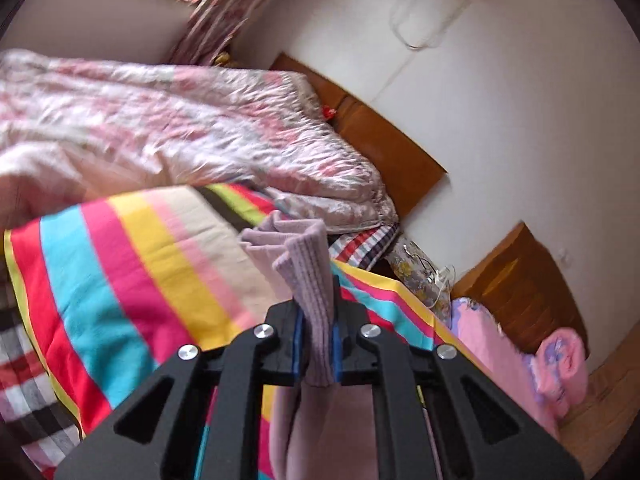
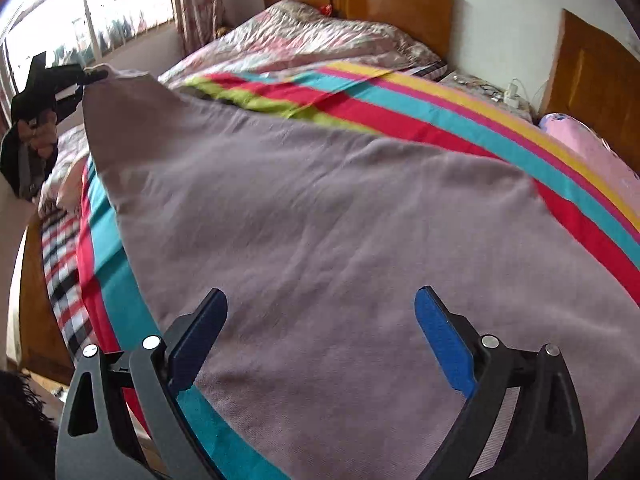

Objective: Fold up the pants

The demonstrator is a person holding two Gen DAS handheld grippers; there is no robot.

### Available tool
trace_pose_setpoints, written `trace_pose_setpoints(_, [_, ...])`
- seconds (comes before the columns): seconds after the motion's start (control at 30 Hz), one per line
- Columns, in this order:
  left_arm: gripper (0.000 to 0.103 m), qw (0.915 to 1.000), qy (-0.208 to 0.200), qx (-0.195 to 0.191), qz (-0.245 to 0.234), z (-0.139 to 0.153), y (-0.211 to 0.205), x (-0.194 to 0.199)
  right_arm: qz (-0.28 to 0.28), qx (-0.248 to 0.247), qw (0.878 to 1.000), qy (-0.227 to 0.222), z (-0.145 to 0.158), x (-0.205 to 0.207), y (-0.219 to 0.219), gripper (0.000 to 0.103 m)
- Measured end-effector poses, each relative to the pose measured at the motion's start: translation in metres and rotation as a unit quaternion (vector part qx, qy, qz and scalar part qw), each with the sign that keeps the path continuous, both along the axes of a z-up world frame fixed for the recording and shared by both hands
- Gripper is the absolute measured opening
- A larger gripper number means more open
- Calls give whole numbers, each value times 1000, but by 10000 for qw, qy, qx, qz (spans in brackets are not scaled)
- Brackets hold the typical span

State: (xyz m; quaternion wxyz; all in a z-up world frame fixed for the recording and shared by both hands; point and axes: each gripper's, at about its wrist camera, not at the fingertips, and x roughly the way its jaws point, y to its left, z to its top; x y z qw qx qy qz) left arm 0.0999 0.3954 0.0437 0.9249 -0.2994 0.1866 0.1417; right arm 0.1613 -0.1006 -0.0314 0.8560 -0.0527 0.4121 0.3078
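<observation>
The mauve pants [image 2: 320, 220] lie spread on a bed's striped sheet [image 2: 400, 104], and one end is lifted off it at the upper left. My left gripper [image 1: 316, 300] is shut on that end's ribbed cuff [image 1: 310, 280], which bunches up between the blue pads. The right wrist view shows this left gripper [image 2: 96, 74] held high over the bed's left side, with a hand behind it. My right gripper [image 2: 320, 308] stands open just over the near part of the pants, with cloth under the gap and nothing pinched.
A crumpled floral quilt [image 1: 180, 120] fills the far half of the bed in front of a wooden headboard [image 2: 400, 8]. A pink pillow [image 2: 592, 148] lies at the right, near a plug and cable [image 2: 512, 94]. A window [image 2: 80, 12] is at the left, above the bed's wooden side rail [image 2: 36, 320].
</observation>
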Motion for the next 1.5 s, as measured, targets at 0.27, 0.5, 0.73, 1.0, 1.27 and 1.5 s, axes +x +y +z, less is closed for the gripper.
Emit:
trace_pose_setpoints(0.27, [20, 9091, 88, 2494, -3337, -6, -328, 41, -1583, 611, 9844, -468, 40, 10, -111, 93])
trace_pose_setpoints(0.5, [54, 8296, 769, 2123, -5107, -101, -412, 37, -2358, 801, 9683, -198, 34, 6, -175, 93])
trace_pose_setpoints(0.73, [83, 9316, 411, 1593, -3242, -66, -255, 28, -1413, 1837, 9674, 1020, -7, 4, -122, 85])
trace_pose_setpoints(1.0, [84, 9676, 1438, 1370, -1558, -108, -141, -11, -870, 1164, 9717, 1862, -37, -6, -58, 73])
trace_pose_setpoints(1.27, [84, 9652, 1390, 1316, -1781, -120, -141, -30, -1171, 1823, 9514, 2190, -46, 4, -54, 60])
trace_pose_setpoints(1.5, [86, 9623, 1322, 1438, -1890, -119, -145, -37, -1280, 1926, 9469, 2234, -51, 1, -59, 16])
